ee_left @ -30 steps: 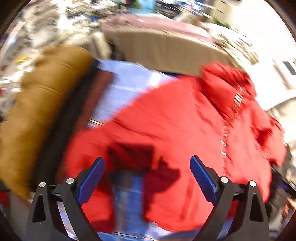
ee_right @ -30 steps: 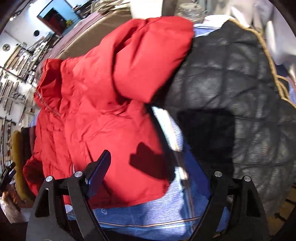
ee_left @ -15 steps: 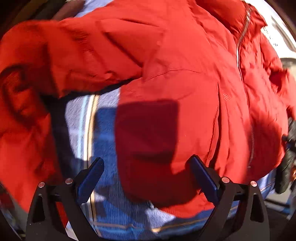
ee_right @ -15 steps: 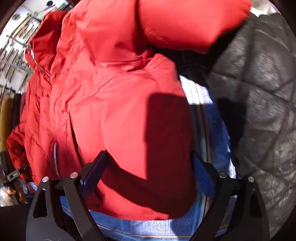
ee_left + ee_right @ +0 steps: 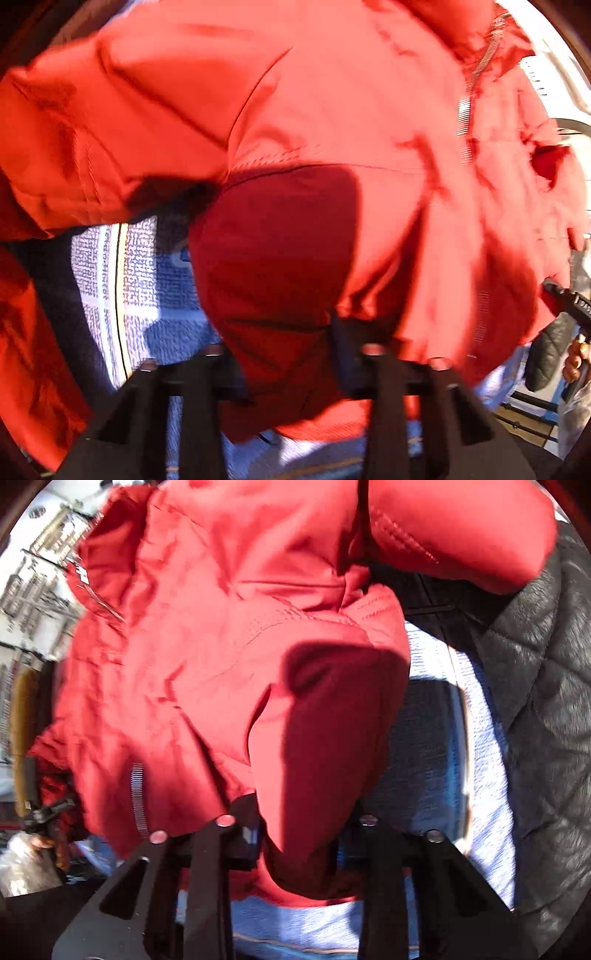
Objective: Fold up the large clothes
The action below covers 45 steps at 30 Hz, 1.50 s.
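Observation:
A large red padded jacket [image 5: 332,110] with a metal zip lies spread on a blue woven cloth [image 5: 147,288]. It fills most of the left wrist view and of the right wrist view [image 5: 221,646]. My left gripper [image 5: 284,350] is shut on the jacket's bottom hem, with red fabric bunched between its jaws. My right gripper [image 5: 299,834] is shut on another part of the same hem, the fabric pinched and puckered between its jaws. The fingertips of both grippers are hidden by the fabric.
A black quilted garment [image 5: 535,701] lies to the right of the jacket on the blue cloth [image 5: 461,738]. A mustard-coloured garment [image 5: 22,709] lies at the far left. The other gripper and the hand holding it show at the edge of each view [image 5: 572,332].
Both grippers have moved in over the jacket's hem and their jaws have closed on the fabric. One second ago both were open and farther back.

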Tool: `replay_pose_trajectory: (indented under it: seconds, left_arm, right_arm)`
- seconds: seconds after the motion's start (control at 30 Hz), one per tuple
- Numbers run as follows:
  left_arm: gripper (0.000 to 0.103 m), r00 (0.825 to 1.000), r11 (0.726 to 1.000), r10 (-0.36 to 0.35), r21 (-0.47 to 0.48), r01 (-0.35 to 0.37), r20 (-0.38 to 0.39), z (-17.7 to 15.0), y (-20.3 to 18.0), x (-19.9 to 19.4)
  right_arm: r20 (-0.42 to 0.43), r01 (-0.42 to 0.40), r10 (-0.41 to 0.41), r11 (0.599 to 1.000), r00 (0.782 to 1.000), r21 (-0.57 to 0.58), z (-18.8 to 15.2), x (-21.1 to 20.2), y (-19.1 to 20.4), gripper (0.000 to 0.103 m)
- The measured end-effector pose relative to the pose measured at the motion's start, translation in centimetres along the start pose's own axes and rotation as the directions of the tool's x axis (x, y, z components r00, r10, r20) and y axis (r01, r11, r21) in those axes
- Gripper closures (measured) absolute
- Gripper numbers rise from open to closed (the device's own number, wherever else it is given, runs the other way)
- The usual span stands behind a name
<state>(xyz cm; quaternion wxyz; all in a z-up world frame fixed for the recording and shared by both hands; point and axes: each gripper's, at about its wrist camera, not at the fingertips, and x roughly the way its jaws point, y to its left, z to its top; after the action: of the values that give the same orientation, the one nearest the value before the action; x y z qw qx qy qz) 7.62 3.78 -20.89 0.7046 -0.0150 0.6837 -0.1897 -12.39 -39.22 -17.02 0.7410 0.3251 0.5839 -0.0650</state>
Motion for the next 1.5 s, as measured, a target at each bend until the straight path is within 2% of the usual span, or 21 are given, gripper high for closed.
replay_pose_trajectory:
  seconds: [0.07, 0.17, 0.27, 0.37, 0.4, 0.47, 0.53, 0.57, 0.63, 0.67, 0.7, 0.77, 0.87, 0.97, 1.07, 1.1, 1.17, 1.23, 1.33, 1.4, 1.5]
  left_arm:
    - [0.086, 0.998, 0.999, -0.053, -0.007, 0.053, 0.033, -0.4, -0.3, -2.5]
    - [0.089, 0.990, 0.993, -0.120, 0.008, 0.120, 0.078, -1.3, -0.4, -6.8]
    - [0.089, 0.988, 0.991, -0.126, 0.054, 0.122, 0.087, -2.3, -0.3, -10.4]
    - [0.089, 0.991, 0.992, -0.118, 0.060, 0.114, 0.058, -2.6, 0.8, -12.0]
    - [0.089, 0.992, 0.992, -0.115, 0.058, 0.112, 0.051, -2.7, 1.1, -12.1]
    - [0.085, 0.998, 0.997, -0.056, 0.050, 0.054, 0.034, -3.1, 2.1, -10.7]
    - [0.075, 1.000, 0.999, 0.029, 0.015, -0.029, -0.001, -3.0, 2.8, -7.3]
    - [0.072, 0.998, 0.998, 0.063, -0.019, -0.063, -0.029, -3.0, 3.3, -5.7]
    - [0.066, 0.994, 0.994, 0.094, -0.049, -0.097, -0.054, -3.1, 3.1, -3.7]
    - [0.053, 0.992, 0.992, 0.119, -0.037, -0.120, -0.042, -2.8, 2.7, -3.3]
    - [0.047, 0.988, 0.988, 0.153, -0.012, -0.153, -0.031, -2.9, 2.0, -3.1]
    - [0.044, 0.980, 0.980, 0.198, 0.022, -0.197, -0.021, -2.9, 1.3, -3.4]
    - [0.033, 0.975, 0.975, 0.221, 0.029, -0.222, 0.015, -2.9, 0.8, -5.2]
    - [0.029, 0.961, 0.963, 0.265, 0.029, -0.268, 0.084, -2.5, 0.7, -8.8]
    - [0.018, 0.944, 0.955, 0.271, 0.073, -0.288, 0.187, -1.9, -0.9, -11.8]
    - [0.014, 0.937, 0.949, 0.275, 0.097, -0.300, 0.214, -2.8, -1.5, -12.2]
    - [0.014, 0.932, 0.933, 0.275, 0.168, -0.318, 0.236, -1.8, -3.9, -12.3]
    - [0.014, 0.952, 0.937, 0.224, 0.221, -0.270, 0.209, -1.0, -5.3, -11.3]
    - [0.014, 0.973, 0.933, 0.185, 0.288, -0.218, 0.136, -0.9, -6.7, -7.5]
    - [0.014, 0.966, 0.910, 0.251, 0.324, -0.258, 0.066, -1.7, -7.9, -4.3]
    - [0.010, 0.951, 0.892, 0.310, 0.344, -0.292, 0.005, -1.2, -7.7, 0.3]
  right_arm:
    - [0.012, -0.103, 0.103, 0.994, 0.995, 0.026, -0.9, -1.9, 1.0, 0.081]
    - [0.005, -0.197, 0.197, 0.980, 0.980, 0.027, -2.3, -4.7, 3.0, 0.083]
    - [-0.024, -0.243, 0.243, 0.970, 0.970, 0.034, -3.9, -6.7, 4.3, 0.083]
    - [-0.087, -0.252, 0.259, 0.964, 0.962, 0.083, -5.3, -6.5, 3.9, 0.083]
    - [-0.112, -0.218, 0.226, 0.973, 0.968, 0.078, -5.7, -6.0, 3.5, 0.082]
    - [-0.139, -0.071, 0.078, 0.996, 0.987, 0.055, -6.3, -5.7, 1.7, 0.073]
    - [-0.172, 0.038, -0.033, 0.999, 0.985, 0.025, -6.7, -3.3, 0.8, 0.059]
    - [-0.186, 0.091, -0.090, 0.996, 0.978, -0.003, -6.8, -1.9, 0.5, 0.056]
    - [-0.206, 0.133, -0.132, 0.991, 0.970, -0.007, -6.8, 0.2, 0.6, 0.048]
    - [-0.218, 0.149, -0.145, 0.989, 0.965, 0.001, -6.4, 1.2, 0.7, 0.043]
    - [-0.222, 0.179, -0.174, 0.984, 0.959, 0.003, -6.3, 1.7, 0.7, 0.035]
    - [-0.222, 0.204, -0.200, 0.979, 0.954, -0.002, -6.7, 1.8, 0.5, 0.034]
    - [-0.233, 0.250, -0.248, 0.968, 0.940, -0.019, -6.3, 0.9, 1.1, 0.032]
    - [-0.181, 0.360, -0.373, 0.927, 0.910, -0.101, -5.1, -1.4, 3.1, 0.032]
    - [-0.022, 0.479, -0.498, 0.845, 0.867, -0.237, -3.6, -4.3, 6.8, 0.030]
    - [0.036, 0.494, -0.506, 0.820, 0.862, -0.290, -3.0, -5.0, 8.3, 0.025]
    - [0.106, 0.471, -0.470, 0.791, 0.876, -0.391, -2.8, -7.0, 9.5, 0.020]
    - [0.115, 0.431, -0.433, 0.758, 0.894, -0.489, -2.4, -6.4, 12.6, 0.018]
    - [0.042, 0.346, -0.395, 0.744, 0.918, -0.571, -2.2, -3.2, 15.5, 0.018]
    - [-0.009, 0.313, -0.399, 0.735, 0.917, -0.601, -3.0, -0.4, 16.4, 0.018]
    - [-0.051, 0.315, -0.441, 0.712, 0.896, -0.628, -4.7, 3.6, 17.1, 0.018]
